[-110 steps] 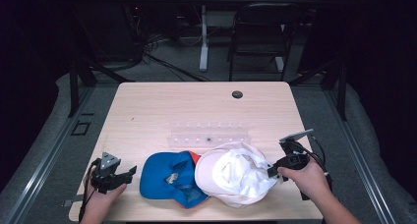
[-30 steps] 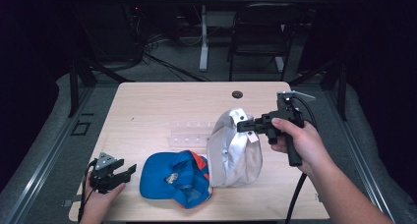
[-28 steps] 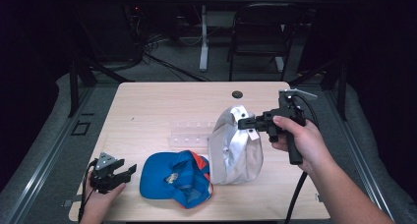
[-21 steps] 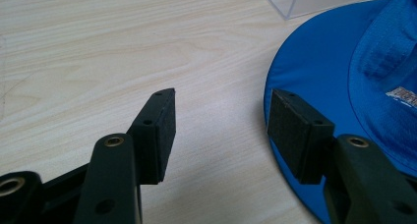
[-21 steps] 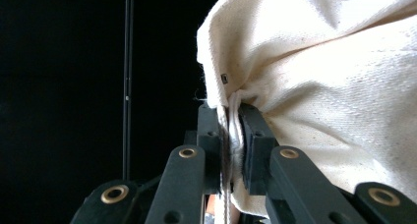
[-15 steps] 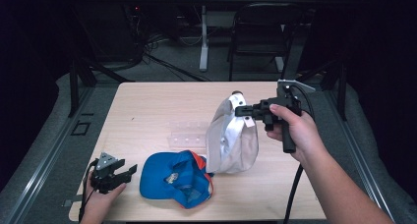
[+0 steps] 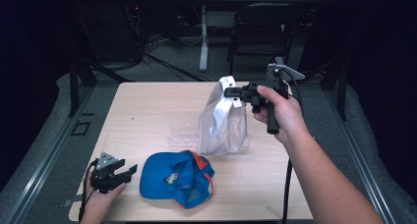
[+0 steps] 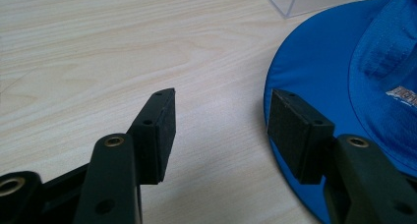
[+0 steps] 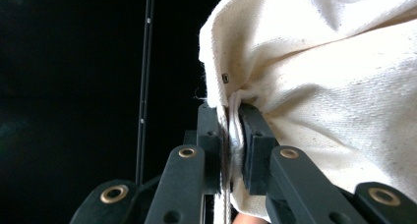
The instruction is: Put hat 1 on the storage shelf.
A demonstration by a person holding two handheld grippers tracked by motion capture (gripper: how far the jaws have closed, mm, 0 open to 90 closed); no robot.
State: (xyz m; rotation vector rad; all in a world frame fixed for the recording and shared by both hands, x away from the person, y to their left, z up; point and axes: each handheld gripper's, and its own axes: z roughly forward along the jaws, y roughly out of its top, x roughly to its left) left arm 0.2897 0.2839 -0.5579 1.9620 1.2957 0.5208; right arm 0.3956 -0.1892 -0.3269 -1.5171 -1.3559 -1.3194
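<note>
The right gripper (image 7: 230, 92), a black two-jaw tool held pistol-fashion in the person's right hand (image 7: 280, 111), has its jaws pressed together on a fold of the cream-white cloth cap (image 7: 222, 120). In the right gripper view the two pads clamp a thin edge of that cloth (image 9: 314, 86) between them, with the rest of the fabric bunching up and to the right of the jaws. From above, the gripper points level toward the left of the picture and pinches the cap at its top, so the cap hangs down from the jaws as a tall, limp shape. Its lower edge sits at or just above the clear plastic stand (image 7: 183, 133) lying on the light wooden table (image 7: 147, 106); whether it touches I cannot tell.

The left gripper (image 7: 129, 172), held by the left hand (image 7: 98, 202) at the near left corner of the table, has its jaws spread with nothing between them. In the left gripper view bare wood shows in the gap, and the right-hand pad overlaps the brim of the blue fabric cap with orange trim (image 8: 344, 76). In the high view that blue cap (image 7: 177, 179) lies flat on the table just beside the left gripper, in front of the hanging white cap and apart from it.
</note>
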